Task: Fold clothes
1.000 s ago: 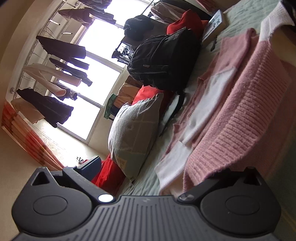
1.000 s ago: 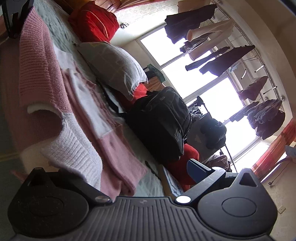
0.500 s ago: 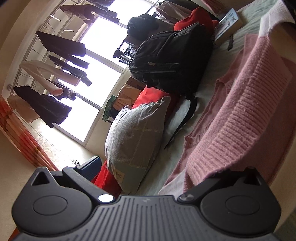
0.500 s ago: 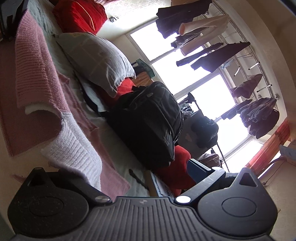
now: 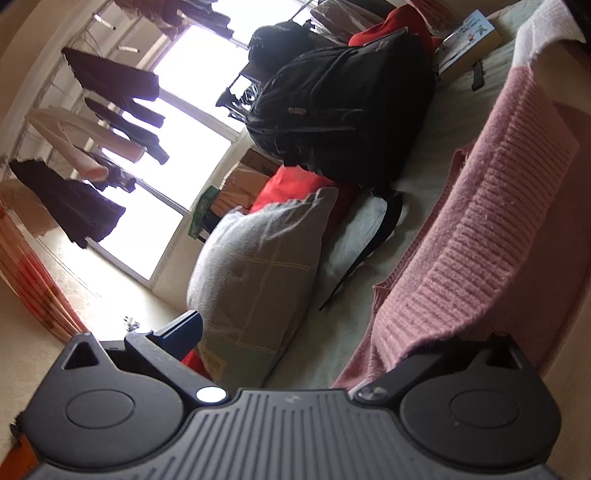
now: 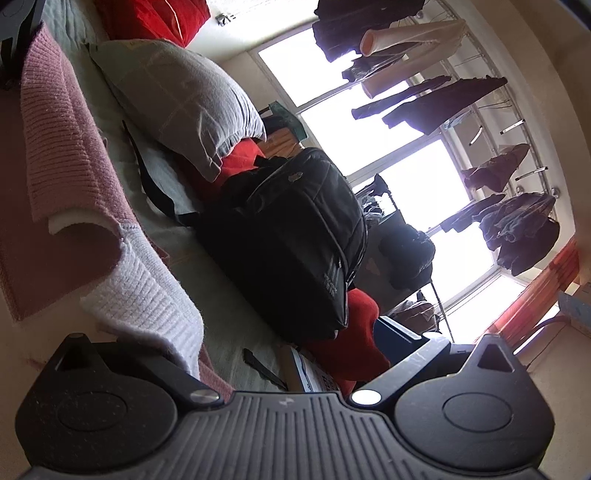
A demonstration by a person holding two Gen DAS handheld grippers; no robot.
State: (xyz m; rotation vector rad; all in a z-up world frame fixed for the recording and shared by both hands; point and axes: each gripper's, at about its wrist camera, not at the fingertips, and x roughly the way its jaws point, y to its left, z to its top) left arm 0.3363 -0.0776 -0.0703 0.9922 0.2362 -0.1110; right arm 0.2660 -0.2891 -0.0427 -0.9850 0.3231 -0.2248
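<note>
The left gripper (image 5: pixel 343 354) has its two fingers far apart, and the pink knitted sweater (image 5: pixel 491 236) comes down over the right finger, but I cannot tell if it is pinched because the cloth hides the tip. The right gripper (image 6: pixel 280 354) looks the same: fingers far apart, with the white ribbed edge (image 6: pixel 147 291) of the sweater falling over its left finger, and the hold is hidden too. The sweater is soft and fuzzy with rows of knit lines. It is lifted up off the pale green bed cover (image 5: pixel 369 325) and hangs like a curtain between the two grippers, and its lower part lies on the bed. Behind it, a grey checked pillow (image 5: pixel 258 280) leans by a red cushion (image 6: pixel 147 14). A big black backpack (image 6: pixel 288 243) sits on the bed, with its strap lying flat. A small box with a picture (image 5: pixel 469 40) and a thin dark thing (image 6: pixel 264 369) lie near it; I cannot make out what the thin thing is. Dark clothes on a rack (image 6: pixel 436 103) hang by the bright window (image 5: pixel 177 122).
</note>
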